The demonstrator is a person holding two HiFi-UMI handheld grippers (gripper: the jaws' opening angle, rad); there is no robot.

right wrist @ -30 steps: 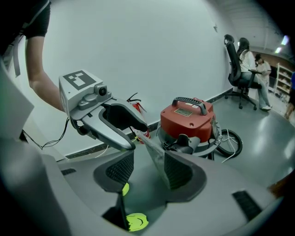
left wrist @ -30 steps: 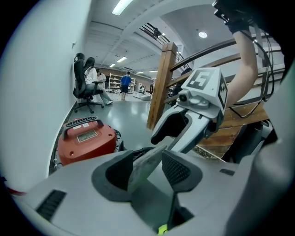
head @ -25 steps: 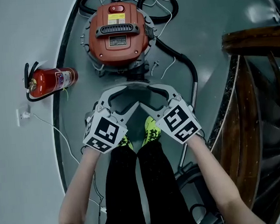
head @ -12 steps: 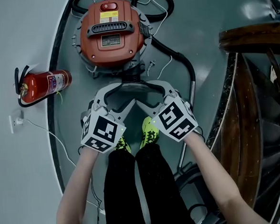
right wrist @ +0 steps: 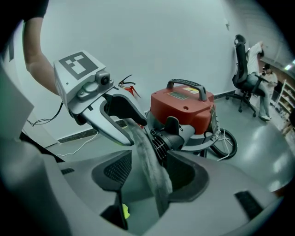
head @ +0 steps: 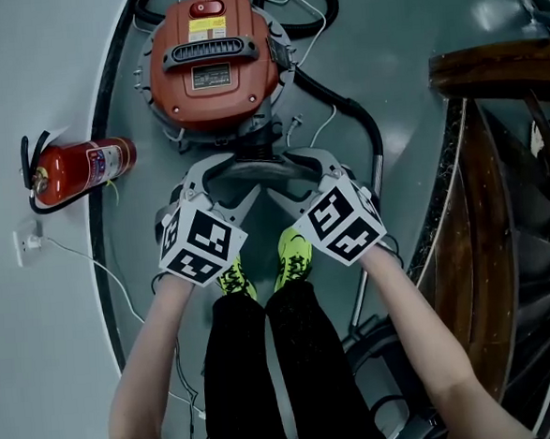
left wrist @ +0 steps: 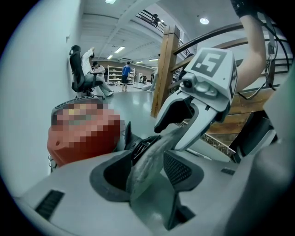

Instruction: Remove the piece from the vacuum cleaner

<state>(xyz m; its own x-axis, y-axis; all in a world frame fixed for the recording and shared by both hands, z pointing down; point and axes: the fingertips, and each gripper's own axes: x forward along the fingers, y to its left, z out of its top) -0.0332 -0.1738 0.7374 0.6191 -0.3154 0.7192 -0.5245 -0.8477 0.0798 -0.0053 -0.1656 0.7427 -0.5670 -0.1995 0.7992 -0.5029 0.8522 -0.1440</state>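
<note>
A red vacuum cleaner [head: 212, 63] stands on the grey floor in the head view. Its black hose connector [head: 255, 135] faces me. Just short of that connector, my left gripper [head: 244, 178] and right gripper [head: 286, 176] hang side by side, with their inner fingers nearly meeting. Both sets of jaws have just been opening and stand open, gripping nothing. In the left gripper view my left gripper [left wrist: 147, 170] points at the connector [left wrist: 140, 147], and the right gripper's finger [left wrist: 184, 133] crosses in front. The right gripper view shows my right gripper [right wrist: 147, 177] aimed at the connector [right wrist: 168, 133].
A red fire extinguisher [head: 79, 167] lies at the left, by a wall socket [head: 28, 242] with a thin cable. The black hose [head: 368, 132] curves off to the right. Wooden stairs [head: 500, 76] rise at the right. My yellow-green shoes [head: 296, 255] stand below the grippers.
Both grippers have sunk and come closer to the vacuum's front connector. Their jaws stand a little wider than before. The vacuum sits higher in the head view.
</note>
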